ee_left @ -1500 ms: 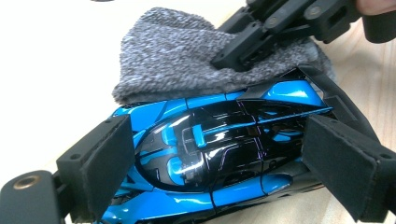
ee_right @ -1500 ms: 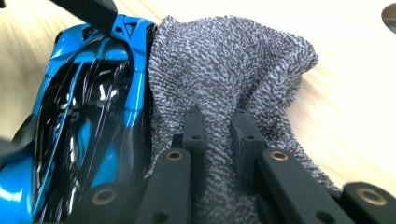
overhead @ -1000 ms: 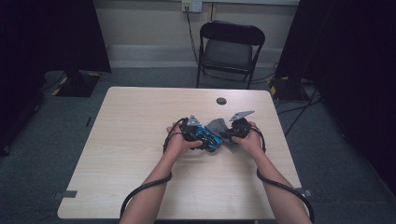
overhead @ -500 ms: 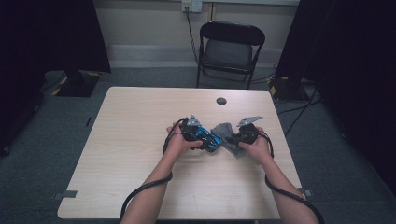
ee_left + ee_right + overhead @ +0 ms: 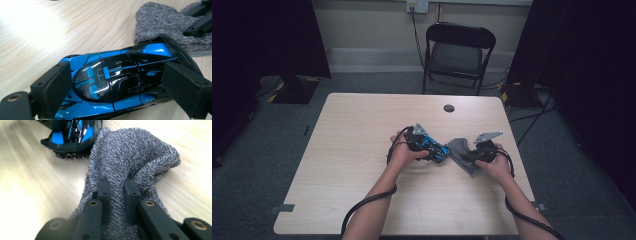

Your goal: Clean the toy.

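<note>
Your left gripper [image 5: 115, 87] squeezes the toy car [image 5: 120, 85] steady so your right gripper [image 5: 117, 195], pinching the cloth [image 5: 130, 155], can wipe it.

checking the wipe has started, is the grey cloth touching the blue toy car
Touching. In the left gripper view the grey cloth lies against the tail of the blue toy car with no table visible between them; the right gripper view also shows it draped against that end.

A glossy blue and black toy car [image 5: 117, 82] lies on the wooden table, right of its centre, clamped across its body, its tail toward the right. Just right of it, a grey, nubbly cloth [image 5: 130, 162] is bunched and pinched in a fold, its free end touching the car's tail.
</note>
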The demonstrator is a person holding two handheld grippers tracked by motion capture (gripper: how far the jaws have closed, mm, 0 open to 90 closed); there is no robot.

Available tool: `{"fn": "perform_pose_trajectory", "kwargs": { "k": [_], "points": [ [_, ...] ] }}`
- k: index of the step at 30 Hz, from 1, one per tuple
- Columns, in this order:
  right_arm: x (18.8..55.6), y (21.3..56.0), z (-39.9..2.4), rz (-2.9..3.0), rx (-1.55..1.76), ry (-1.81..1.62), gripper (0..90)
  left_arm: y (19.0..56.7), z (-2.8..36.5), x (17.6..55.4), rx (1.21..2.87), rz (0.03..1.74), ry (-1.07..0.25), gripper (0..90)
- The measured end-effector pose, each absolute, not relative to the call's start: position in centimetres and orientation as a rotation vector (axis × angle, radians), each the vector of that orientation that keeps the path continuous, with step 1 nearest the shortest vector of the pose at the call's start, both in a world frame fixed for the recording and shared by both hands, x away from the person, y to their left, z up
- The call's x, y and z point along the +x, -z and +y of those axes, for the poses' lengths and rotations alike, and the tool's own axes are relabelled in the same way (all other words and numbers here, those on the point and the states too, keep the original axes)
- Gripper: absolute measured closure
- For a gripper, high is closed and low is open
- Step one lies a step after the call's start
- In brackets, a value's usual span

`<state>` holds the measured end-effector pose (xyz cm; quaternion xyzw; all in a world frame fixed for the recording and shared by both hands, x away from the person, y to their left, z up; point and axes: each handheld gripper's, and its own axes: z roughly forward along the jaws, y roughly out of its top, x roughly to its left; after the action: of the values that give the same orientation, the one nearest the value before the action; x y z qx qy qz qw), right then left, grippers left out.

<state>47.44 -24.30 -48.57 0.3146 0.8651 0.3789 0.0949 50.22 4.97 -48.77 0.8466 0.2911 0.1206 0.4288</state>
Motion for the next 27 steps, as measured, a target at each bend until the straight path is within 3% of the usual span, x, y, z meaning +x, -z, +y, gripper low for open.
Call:
{"fn": "perform_pose_trajectory", "kwargs": {
  "k": [15,27],
  "points": [
    [44.9,48.2,-27.0,2.543,0.978,-1.157,78.6,48.7,4.9,50.2,2.119,0.730,-0.300,9.5],
    [46.6,45.9,-26.9,2.433,1.038,-1.209,78.5,48.7,4.9,50.2,2.118,0.732,-0.299,9.5]
  ]
}}
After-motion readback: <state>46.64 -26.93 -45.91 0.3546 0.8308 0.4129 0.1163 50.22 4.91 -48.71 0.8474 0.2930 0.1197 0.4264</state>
